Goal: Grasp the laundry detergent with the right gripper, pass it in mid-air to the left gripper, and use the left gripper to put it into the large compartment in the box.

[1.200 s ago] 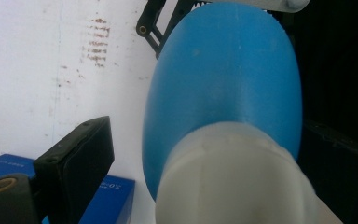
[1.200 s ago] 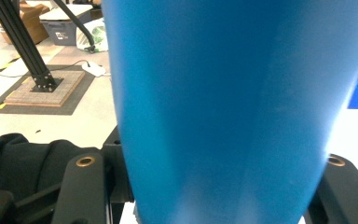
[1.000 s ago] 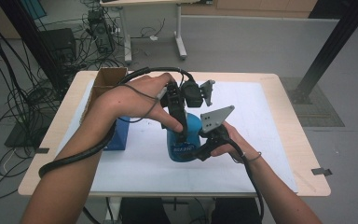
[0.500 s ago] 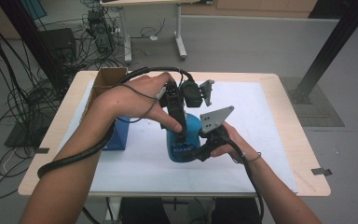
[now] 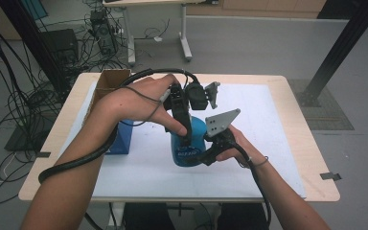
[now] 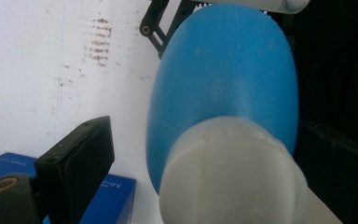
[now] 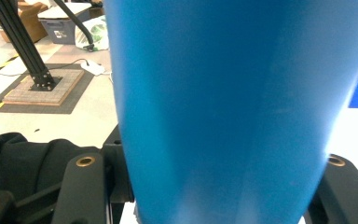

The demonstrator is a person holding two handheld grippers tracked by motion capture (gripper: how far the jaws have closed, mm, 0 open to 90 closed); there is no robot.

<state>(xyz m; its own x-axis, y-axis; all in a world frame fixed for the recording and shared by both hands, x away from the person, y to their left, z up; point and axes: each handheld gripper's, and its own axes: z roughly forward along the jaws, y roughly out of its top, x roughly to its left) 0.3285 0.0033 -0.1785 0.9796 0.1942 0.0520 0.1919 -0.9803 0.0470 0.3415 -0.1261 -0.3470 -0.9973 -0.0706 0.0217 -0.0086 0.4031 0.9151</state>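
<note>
We see a blue plastic bottle with a white cap (image 5: 188,143) standing upright near the middle of the white-topped counter (image 5: 278,143), a bit toward its near edge. The right gripper (image 5: 202,155) comes at it from the right, low on the body; in the right gripper view the bottle's blue wall (image 7: 223,112) sits between the two black jaws, which press on it from both sides, so the jaws are closed on the bottle w/ a firm hold. The grey three-cornered plate (image 5: 220,122) on that gripper stands just right of the bottle's shoulder.

The left gripper (image 5: 184,134) reaches down from above, over the bottle's top. In the left gripper view the white cap (image 6: 230,172) is close up & blurred, with one black jaw at the bottom left, apart from the cap by a gap; the other side is dark, so we can't tell if the jaws grip the cap or stand off it.

Left of the bottle lies a dark blue cardboard box (image 5: 122,139) on the counter, near but not touching. At the far left corner sits an open brown cardboard box (image 5: 108,81).
</note>
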